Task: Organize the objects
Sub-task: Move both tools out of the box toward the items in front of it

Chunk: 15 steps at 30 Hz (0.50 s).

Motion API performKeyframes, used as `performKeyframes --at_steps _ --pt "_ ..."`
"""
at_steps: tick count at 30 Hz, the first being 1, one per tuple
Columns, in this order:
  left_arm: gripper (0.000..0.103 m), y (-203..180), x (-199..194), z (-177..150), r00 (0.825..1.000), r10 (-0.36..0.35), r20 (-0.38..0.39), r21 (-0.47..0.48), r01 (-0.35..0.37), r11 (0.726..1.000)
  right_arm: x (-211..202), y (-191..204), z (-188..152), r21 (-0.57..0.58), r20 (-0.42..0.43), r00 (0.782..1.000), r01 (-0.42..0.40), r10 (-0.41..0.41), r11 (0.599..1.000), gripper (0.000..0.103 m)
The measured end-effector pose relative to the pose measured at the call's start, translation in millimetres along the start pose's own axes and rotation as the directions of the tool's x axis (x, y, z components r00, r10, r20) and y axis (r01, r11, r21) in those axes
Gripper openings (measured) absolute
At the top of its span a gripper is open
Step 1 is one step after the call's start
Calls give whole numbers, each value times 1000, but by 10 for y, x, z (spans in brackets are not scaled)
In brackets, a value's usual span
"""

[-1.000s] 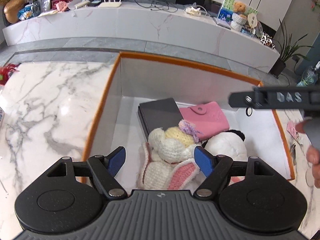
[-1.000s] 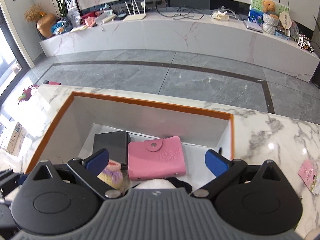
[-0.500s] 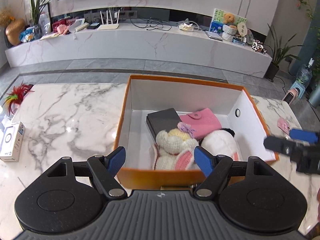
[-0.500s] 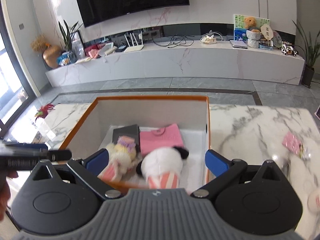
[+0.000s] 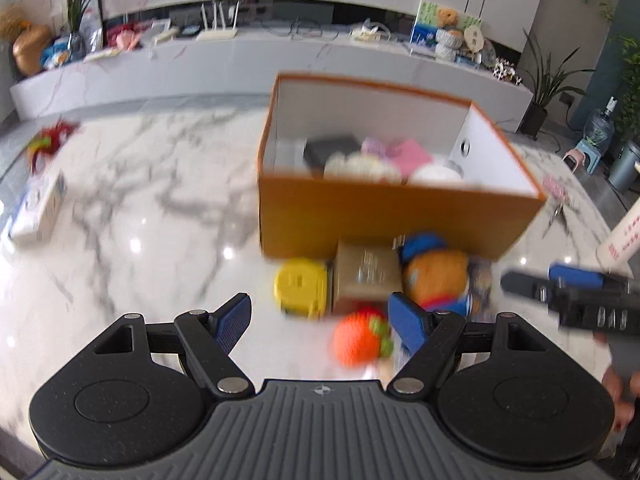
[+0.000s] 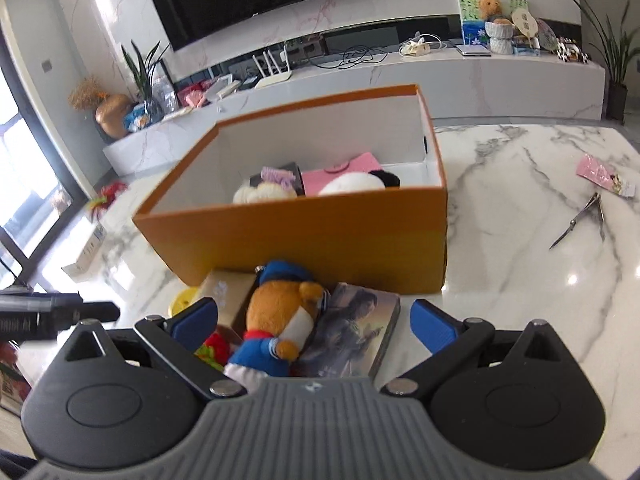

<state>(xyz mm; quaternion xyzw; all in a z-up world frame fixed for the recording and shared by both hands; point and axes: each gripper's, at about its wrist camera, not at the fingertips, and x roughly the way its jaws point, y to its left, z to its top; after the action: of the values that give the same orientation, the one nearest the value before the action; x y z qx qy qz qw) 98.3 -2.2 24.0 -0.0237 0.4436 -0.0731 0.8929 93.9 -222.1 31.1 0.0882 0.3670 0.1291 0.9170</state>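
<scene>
Box: orange cardboard box [image 6: 312, 236], open-topped, white inside, standing on the marble surface [image 6: 520, 184] at 12 o'clock from both cameras.
Box contents: black case [image 5: 332, 148], pink wallet [image 6: 352, 168], crocheted doll with a lilac bow [image 6: 266, 190], white plush with black ears [image 6: 360, 184]; all lie inside against the near wall.
Loose items: bear plush in blue uniform [image 6: 276, 320], picture-cover book [image 6: 352, 336], tan carton [image 5: 366, 274], yellow round-cornered case [image 5: 302, 286], orange knitted fruit [image 5: 356, 340]; clustered on the surface just in front of the box's near wall.
Outliers: scissors [image 6: 582, 220] and pink packet [image 6: 604, 174] at 2 o'clock in the right view; white carton [image 5: 38, 210] at 9 o'clock in the left view.
Left gripper [image 5: 320, 320]: fingers spread wide, holding nothing, the orange fruit between them.
Right gripper [image 6: 314, 320]: fingers released and empty, the bear between them.
Change: a second ago both cameras looked straight down into the box; both have since drawn back and lowered toward the loose cluster.
Meaning: the last deposit appears finished; the next pick, probably the bear or the fruit, is being lined up.
Remaining: at least five loose items.
</scene>
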Motion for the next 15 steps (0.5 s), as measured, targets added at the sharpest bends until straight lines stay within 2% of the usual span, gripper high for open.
performKeyframes --at_steps 3,6,9,15 --pt "89 -30 81 -264 998 -24 -50 11 24 1000 44 15 -46 -36 -8 1000 15 -15 999 102" --pt "89 -188 215 -424 994 -33 -103 111 44 993 69 -56 -66 -12 -14 1000 -7 7 1000 102" --pt "89 -321 322 -539 993 -19 -115 206 43 978 46 -89 -99 -10 -17 1000 -14 14 1000 102" --pt "89 -394 482 -642 991 -64 -120 224 90 971 63 -124 -133 0 -20 999 -50 50 999 102"
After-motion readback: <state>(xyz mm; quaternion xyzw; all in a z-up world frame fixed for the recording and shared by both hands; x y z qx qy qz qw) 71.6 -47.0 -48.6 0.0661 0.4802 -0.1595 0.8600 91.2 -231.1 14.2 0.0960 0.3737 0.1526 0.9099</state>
